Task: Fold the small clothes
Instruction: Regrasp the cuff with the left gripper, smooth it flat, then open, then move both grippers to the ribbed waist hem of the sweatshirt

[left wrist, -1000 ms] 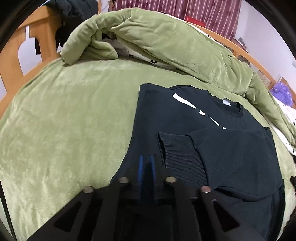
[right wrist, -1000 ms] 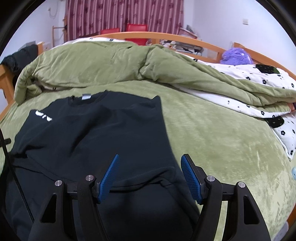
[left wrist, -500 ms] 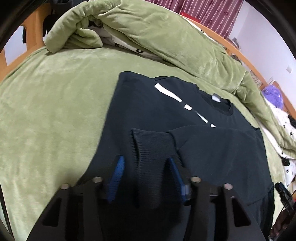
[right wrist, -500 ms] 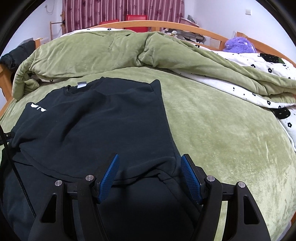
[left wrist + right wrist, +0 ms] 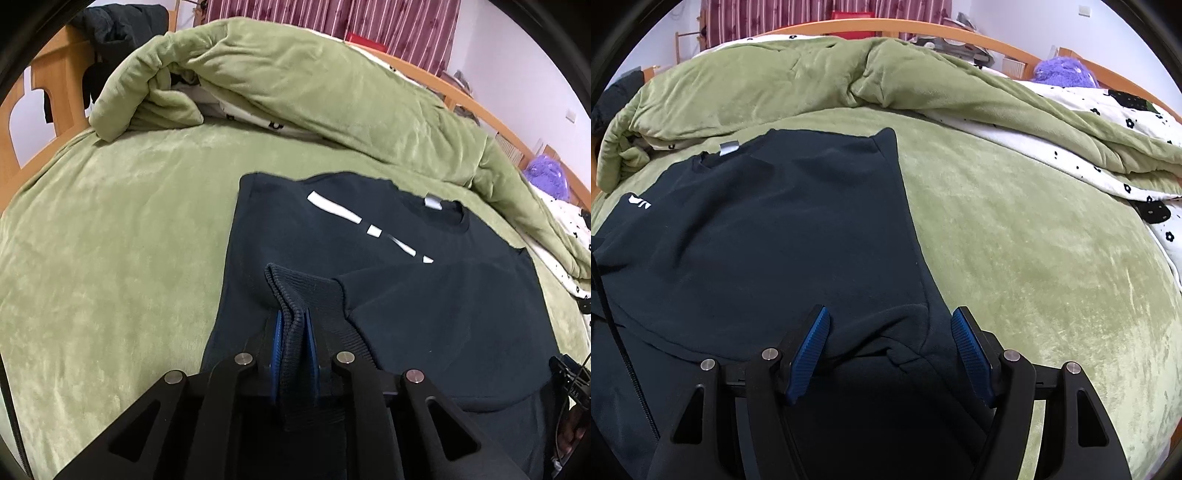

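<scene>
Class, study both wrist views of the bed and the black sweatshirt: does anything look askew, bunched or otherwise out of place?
Yes. The ribbed cuff of the black sweatshirt is bunched into a ridge, pinched in the left gripper, whose jaws have just been closing. The green duvet lies heaped across the far side of the bed. Nothing looks spilled or damaged.

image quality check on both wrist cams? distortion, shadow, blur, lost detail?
Left wrist: strong fisheye bend, black vignette corners, sharp; the ribbed cuff reads clearly. Right wrist: same bend, soft even light; the black sweatshirt loses fold detail, darkest in the shadow near the right gripper.
</scene>
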{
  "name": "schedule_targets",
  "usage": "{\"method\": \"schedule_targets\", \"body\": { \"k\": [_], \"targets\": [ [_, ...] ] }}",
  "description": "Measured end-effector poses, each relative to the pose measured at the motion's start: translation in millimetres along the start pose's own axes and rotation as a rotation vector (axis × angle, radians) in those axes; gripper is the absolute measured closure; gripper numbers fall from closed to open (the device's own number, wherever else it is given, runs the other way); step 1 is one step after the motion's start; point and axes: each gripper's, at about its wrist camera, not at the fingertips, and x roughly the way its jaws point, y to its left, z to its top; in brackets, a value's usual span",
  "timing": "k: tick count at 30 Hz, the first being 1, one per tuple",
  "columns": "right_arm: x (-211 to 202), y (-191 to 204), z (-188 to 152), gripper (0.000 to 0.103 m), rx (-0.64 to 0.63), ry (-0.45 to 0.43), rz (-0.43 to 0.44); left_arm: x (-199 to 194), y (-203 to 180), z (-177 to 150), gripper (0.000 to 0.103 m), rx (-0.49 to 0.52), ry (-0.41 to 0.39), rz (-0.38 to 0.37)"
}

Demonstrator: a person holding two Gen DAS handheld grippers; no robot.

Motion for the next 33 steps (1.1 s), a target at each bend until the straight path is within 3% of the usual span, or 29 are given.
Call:
{"method": "schedule_targets", "body": {
  "k": [7, 11, 19, 29, 33],
  "targets": [
    [2, -1, -3, 0.035, 0.009, 0.005, -0.009, -1, 7, -5, 0.083, -0.001, 0.024, 0.005],
    [-1, 1, -2, 0.035, 0.01, 0.007, -0.01, -8, 9, -10, 0.068, 0.019, 0.011, 0.055],
    [-21, 7, -1, 0.033, 0.022, -0.03, 0.059, -22, 12, -17, 0.051, 0.031, -0.011, 0.104],
    [-35, 28, -1, 0.032, -0.013, -0.073, 0.148, -35, -4, -25, 0.05, 0.112, -0.031, 0.175],
    [-53, 32, -4, 0.032, -0.013, -0.102, 0.19, -51, -9, -41, 0.05, 0.127, -0.035, 0.17]
  ]
}}
